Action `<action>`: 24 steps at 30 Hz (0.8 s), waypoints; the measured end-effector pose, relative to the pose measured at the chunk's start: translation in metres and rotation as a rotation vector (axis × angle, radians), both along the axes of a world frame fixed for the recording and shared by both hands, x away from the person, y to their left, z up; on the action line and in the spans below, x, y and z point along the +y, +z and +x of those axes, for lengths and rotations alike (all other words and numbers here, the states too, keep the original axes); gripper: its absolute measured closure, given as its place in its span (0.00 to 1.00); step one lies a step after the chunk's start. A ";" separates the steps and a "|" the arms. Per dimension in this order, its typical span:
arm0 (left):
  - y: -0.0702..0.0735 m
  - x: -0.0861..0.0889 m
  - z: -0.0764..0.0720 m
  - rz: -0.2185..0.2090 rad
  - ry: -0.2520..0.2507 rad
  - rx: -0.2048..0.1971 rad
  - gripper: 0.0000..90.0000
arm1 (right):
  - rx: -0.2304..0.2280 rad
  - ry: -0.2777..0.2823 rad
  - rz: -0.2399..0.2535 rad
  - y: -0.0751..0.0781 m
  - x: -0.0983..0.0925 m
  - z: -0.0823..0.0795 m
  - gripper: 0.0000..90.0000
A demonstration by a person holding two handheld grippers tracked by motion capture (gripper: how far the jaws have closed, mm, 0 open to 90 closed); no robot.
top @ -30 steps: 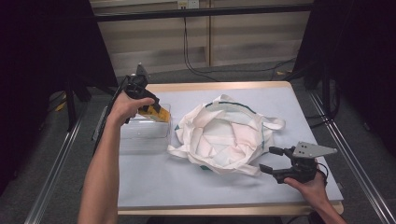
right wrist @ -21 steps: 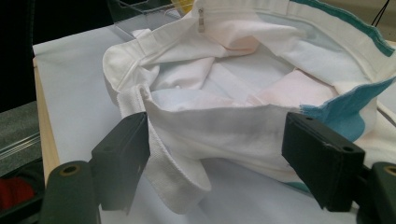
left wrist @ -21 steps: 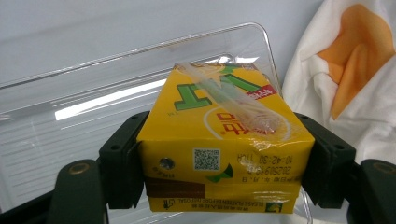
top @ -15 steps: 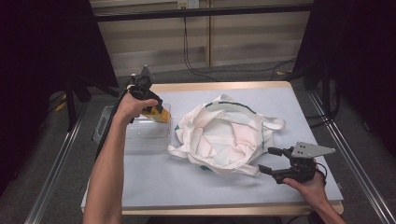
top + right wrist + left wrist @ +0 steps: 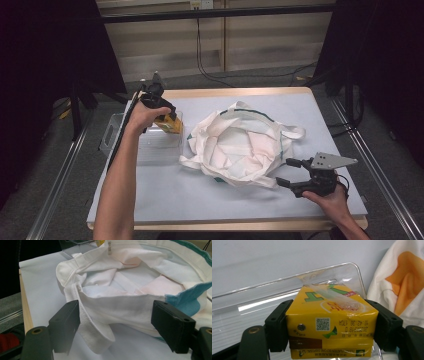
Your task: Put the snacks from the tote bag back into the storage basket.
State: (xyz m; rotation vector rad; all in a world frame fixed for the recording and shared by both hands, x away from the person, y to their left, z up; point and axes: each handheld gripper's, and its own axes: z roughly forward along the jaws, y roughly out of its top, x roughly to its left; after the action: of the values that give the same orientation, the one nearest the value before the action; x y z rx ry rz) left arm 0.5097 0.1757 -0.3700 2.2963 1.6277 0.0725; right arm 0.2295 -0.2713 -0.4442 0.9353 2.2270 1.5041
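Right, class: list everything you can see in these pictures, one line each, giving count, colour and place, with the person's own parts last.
Drink carton: one, yellow with green lettering, clamped in the left gripper over the clear bin.
Clear bin: one, transparent plastic, at the table's left edge.
Tote bag: one, white with teal trim, lying open mid-table; an orange patch shows in the left gripper view.
Table: one, pale blue-grey top with wooden edging.
Cables: a few, black, on the floor behind the table.
Left gripper: one, black, shut on the carton's sides.
Right gripper: one, black with a grey plate, open at the bag's near rim.
Forearms: two, bare, coming in from the bottom.
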 end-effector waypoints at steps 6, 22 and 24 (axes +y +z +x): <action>-0.001 -0.001 0.002 -0.015 0.033 -0.010 0.30 | 0.000 0.002 -0.001 0.000 0.000 0.000 0.26; -0.008 -0.007 0.003 -0.079 0.033 -0.017 0.18 | 0.004 0.008 0.004 0.000 -0.001 0.000 0.26; -0.007 -0.006 0.002 -0.078 0.028 -0.006 0.18 | 0.001 0.006 0.002 0.000 -0.001 -0.001 0.26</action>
State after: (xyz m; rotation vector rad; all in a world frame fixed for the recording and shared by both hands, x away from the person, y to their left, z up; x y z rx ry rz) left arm 0.5118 0.1692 -0.3774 2.2132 1.6307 0.0215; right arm 0.2289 -0.2720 -0.4439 0.9312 2.2313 1.5094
